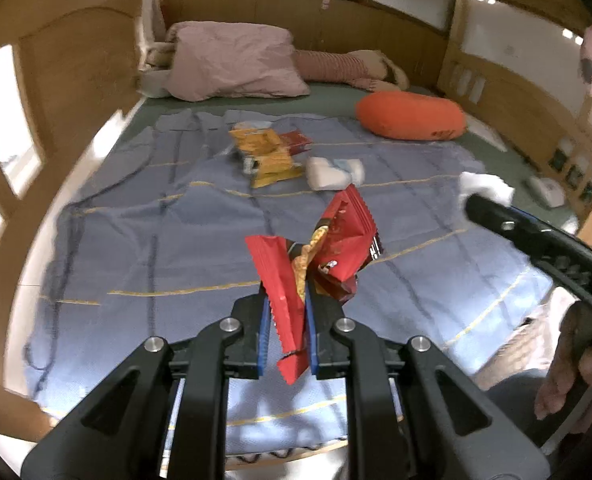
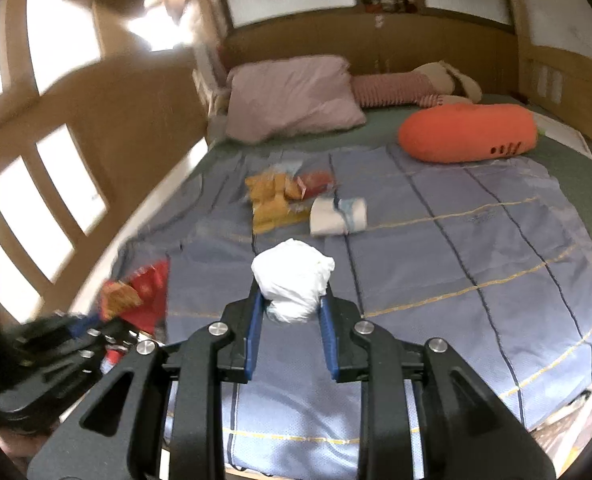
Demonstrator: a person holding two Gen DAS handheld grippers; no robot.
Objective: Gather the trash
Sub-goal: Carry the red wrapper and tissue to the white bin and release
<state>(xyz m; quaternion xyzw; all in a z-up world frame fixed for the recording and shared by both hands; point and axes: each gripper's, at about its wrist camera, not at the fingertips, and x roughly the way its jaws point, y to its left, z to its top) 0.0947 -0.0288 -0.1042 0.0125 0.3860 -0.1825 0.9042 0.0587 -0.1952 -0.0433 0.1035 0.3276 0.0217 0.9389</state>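
Observation:
My left gripper (image 1: 287, 300) is shut on a red snack wrapper (image 1: 327, 256) and holds it above the blue blanket (image 1: 156, 248). My right gripper (image 2: 292, 300) is shut on a crumpled white tissue ball (image 2: 292, 280), also held above the blanket (image 2: 455, 260). On the blanket farther back lie yellow snack wrappers (image 1: 268, 156), a small red packet (image 1: 296, 141) and a white tissue pack (image 1: 333, 172). The same pile shows in the right wrist view: yellow wrappers (image 2: 272, 200), red packet (image 2: 315, 182), tissue pack (image 2: 337, 214). The right gripper with its tissue (image 1: 487, 190) shows at the right of the left wrist view.
A pink pillow (image 1: 232, 60) and an orange carrot-shaped cushion (image 1: 409, 116) lie at the head of the bed, with a striped plush toy (image 1: 347, 66) behind. Wooden bed rails (image 1: 56, 60) enclose the left side and the back. A white box (image 1: 545, 190) lies at the right edge.

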